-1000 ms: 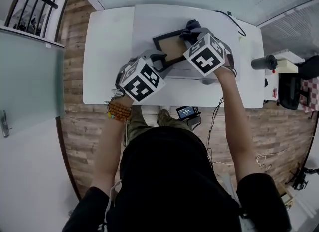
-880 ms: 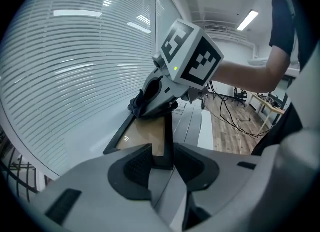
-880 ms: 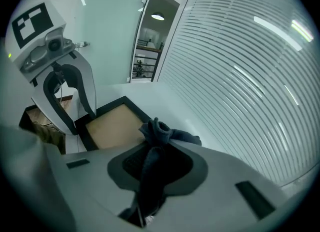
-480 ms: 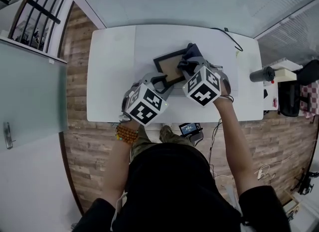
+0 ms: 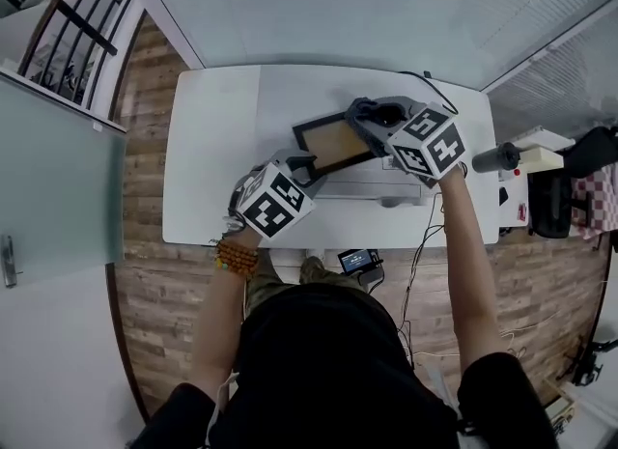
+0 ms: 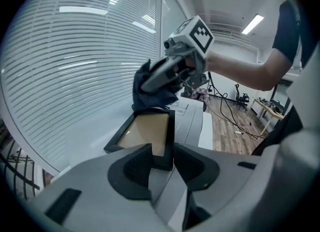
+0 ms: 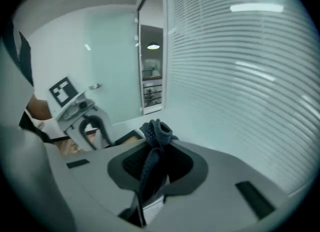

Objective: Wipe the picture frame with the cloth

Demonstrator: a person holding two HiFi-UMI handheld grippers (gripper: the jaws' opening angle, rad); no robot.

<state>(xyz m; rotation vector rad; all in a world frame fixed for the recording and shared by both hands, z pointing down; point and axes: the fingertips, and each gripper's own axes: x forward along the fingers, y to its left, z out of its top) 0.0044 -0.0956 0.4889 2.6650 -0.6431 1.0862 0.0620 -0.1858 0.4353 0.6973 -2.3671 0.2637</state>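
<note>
The picture frame, black with a tan inside, is tilted above the white table. My left gripper is shut on its near corner; in the left gripper view the frame runs away from the pads. My right gripper is shut on a dark blue cloth at the frame's far right corner. In the right gripper view the cloth bunches up between the jaws and hangs down. In the left gripper view the cloth rests at the frame's far edge.
A flat grey slab lies on the table under the frame. A black cylinder stands at the table's right edge and a cable runs along the far right. Window blinds close off the far side.
My right gripper has risen and rolled with the cloth, its marker cube swinging to the right. The left gripper has kept its hold on the frame.
</note>
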